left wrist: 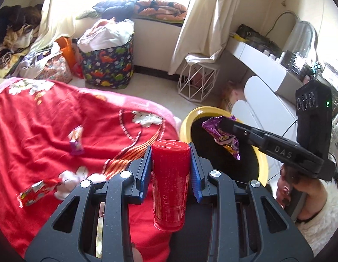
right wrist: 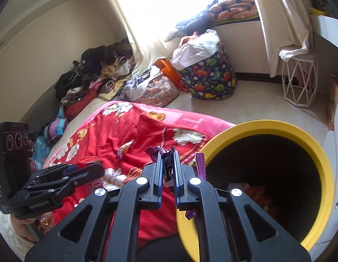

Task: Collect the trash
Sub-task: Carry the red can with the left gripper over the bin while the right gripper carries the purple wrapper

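Observation:
My left gripper point(left wrist: 170, 150) is shut on a red can point(left wrist: 170, 185), its blue pads pressing both sides, above the red flowered blanket point(left wrist: 48, 120). To its right stands a yellow-rimmed bin point(left wrist: 190, 118) with a dark inside. Over the bin's mouth, my right gripper point(left wrist: 225, 122) is shut on a crumpled purple wrapper point(left wrist: 229, 140). In the right wrist view that wrapper point(right wrist: 166, 166) is pinched between the closed pads of the right gripper point(right wrist: 168, 152), just left of the bin's rim point(right wrist: 267, 125). The left gripper point(right wrist: 96, 168) with the can point(right wrist: 88, 159) shows at the left.
Two loose wrappers lie on the blanket, a purple one point(left wrist: 76, 140) and a red one point(left wrist: 35, 193). Some trash point(right wrist: 251, 192) lies in the bin. A dinosaur-print hamper point(left wrist: 110, 65), a white wire stool point(left wrist: 198, 83) and a white desk point(left wrist: 267, 65) stand beyond.

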`<state>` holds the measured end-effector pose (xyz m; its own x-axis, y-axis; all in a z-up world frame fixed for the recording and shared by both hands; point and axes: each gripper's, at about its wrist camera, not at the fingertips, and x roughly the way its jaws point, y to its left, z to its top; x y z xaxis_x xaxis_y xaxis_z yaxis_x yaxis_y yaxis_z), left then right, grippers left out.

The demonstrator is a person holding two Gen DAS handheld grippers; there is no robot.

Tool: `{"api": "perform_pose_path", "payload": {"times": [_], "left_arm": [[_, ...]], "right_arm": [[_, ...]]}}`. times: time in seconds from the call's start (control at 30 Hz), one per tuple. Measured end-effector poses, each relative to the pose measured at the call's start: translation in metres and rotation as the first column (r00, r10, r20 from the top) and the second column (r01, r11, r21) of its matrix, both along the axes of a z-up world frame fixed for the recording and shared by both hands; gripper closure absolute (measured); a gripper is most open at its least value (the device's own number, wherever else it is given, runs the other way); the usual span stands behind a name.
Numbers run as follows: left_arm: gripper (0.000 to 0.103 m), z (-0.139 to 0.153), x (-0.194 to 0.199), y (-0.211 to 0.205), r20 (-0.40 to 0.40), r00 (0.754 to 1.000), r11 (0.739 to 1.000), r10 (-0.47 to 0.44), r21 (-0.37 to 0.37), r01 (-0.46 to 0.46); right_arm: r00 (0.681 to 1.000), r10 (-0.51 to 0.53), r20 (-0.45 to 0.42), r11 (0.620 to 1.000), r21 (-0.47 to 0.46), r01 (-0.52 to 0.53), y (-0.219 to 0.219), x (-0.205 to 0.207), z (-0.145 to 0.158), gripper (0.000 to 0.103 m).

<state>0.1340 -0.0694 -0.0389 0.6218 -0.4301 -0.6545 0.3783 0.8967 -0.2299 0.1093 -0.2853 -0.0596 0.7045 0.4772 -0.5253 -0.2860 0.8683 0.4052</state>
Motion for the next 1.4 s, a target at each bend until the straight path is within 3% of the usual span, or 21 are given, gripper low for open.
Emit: {"api": "perform_pose_path", "payload": {"times": [0.77, 1.4], "left_arm": [[0.078, 0.011, 0.002, -0.07, 0.025, 0.991, 0.991, -0.131, -0.021, 0.131], [0.078, -0.002, 0.008, -0.116, 0.003, 0.975, 0.975, -0.22, -0.006, 0.22]], "right_arm": [[0.984, -0.177, -0.03, 0.98, 0.082, 0.179, -0.085, -0.01, -0.004, 0.095], [0.966, -0.25, -0.07, 0.959, 0.116, 0.257, -0.117, -0.01, -0.015, 0.093]]}}
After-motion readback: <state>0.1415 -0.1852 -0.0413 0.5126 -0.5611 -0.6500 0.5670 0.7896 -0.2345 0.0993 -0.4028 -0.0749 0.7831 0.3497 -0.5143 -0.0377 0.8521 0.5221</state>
